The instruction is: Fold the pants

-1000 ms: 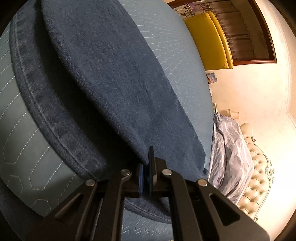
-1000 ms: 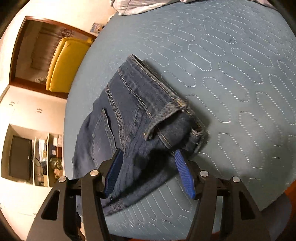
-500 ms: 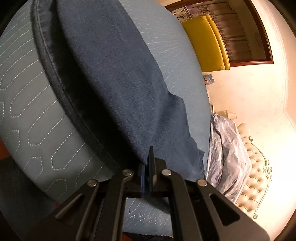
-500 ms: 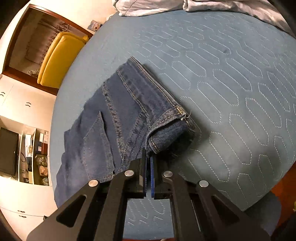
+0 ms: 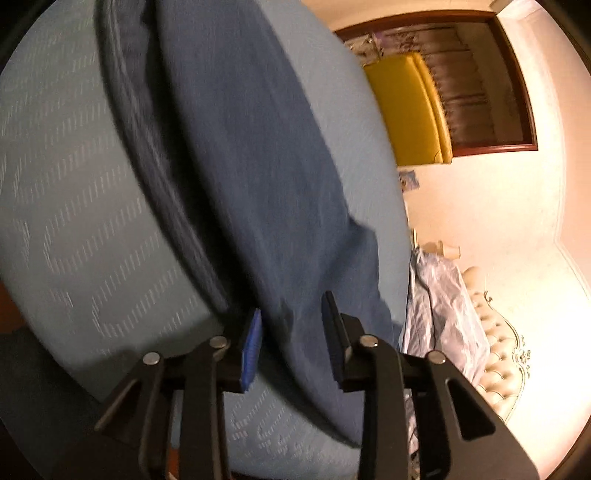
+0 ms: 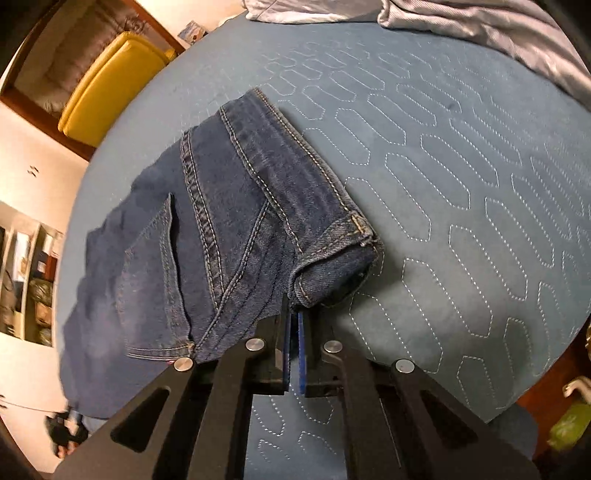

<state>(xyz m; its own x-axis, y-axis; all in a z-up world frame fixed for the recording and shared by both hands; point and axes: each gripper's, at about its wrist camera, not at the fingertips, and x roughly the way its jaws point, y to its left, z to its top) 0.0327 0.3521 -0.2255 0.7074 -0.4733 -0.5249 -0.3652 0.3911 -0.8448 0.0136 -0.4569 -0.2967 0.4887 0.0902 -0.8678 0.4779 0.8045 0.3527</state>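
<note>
Dark blue jeans (image 6: 221,229) lie on a quilted teal bed cover (image 6: 461,166). In the right wrist view I see the waistband end with a back pocket and seams. My right gripper (image 6: 294,325) is shut on the jeans' near edge by the waistband corner. In the left wrist view the jeans' leg (image 5: 251,166) runs away from me across the bed cover (image 5: 74,192). My left gripper (image 5: 291,328) is open, its blue pads apart on either side of the leg fabric.
A yellow chair (image 5: 410,110) stands by a dark doorway beyond the bed. Grey bedding (image 5: 439,306) and a tufted cream headboard (image 5: 498,362) are at the right. Grey bedding (image 6: 480,22) lies at the far side. Shelves (image 6: 26,280) stand at left.
My left gripper has opened and let go of the jeans leg. My right gripper closed on the waistband edge half a second ago and holds it still.
</note>
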